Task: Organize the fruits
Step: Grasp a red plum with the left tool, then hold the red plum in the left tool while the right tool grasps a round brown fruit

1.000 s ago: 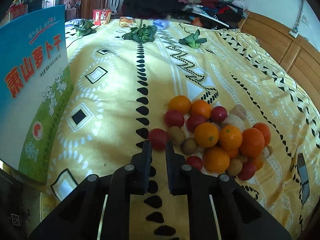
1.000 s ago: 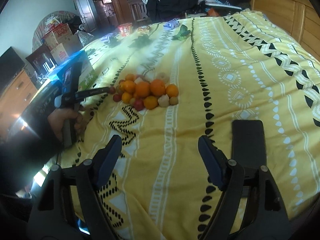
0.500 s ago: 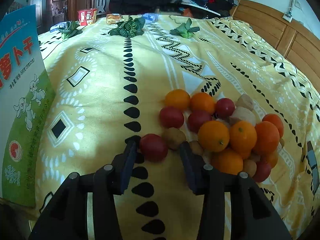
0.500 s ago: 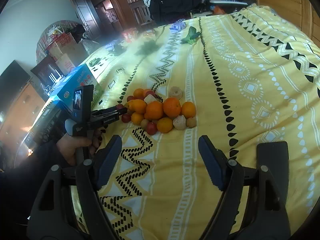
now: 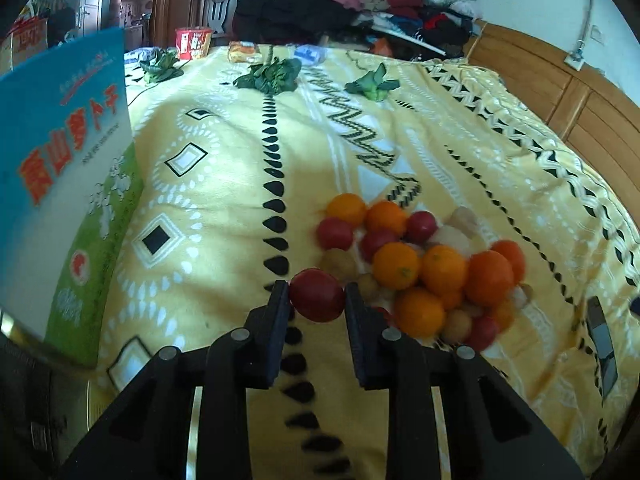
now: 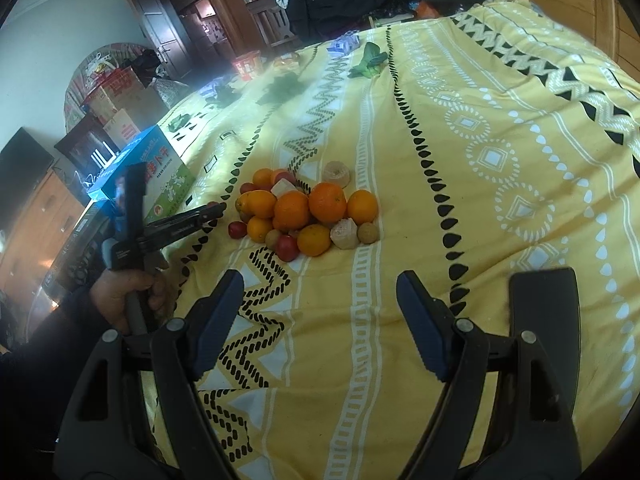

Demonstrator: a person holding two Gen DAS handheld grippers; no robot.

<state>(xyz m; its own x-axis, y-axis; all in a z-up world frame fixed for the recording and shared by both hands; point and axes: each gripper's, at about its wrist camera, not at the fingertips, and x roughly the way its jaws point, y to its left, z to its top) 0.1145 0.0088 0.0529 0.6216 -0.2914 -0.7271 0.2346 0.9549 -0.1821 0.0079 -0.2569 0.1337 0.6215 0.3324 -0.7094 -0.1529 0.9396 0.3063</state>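
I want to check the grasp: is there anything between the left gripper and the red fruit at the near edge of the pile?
Nothing visible. The left gripper has just been closing, and its pads touch the red fruit on both sides.

The blue box (image 5: 60, 184) runs off the frame's left edge; lower bedspread (image 5: 304, 420) pattern is blurred.

Blue box (image 5: 60, 184) blocks left; right open.

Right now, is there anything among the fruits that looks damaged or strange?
Yes. Pale, rough lumps lie in the fruit pile among whole oranges; they look peeled or cut, but I cannot tell what they are.
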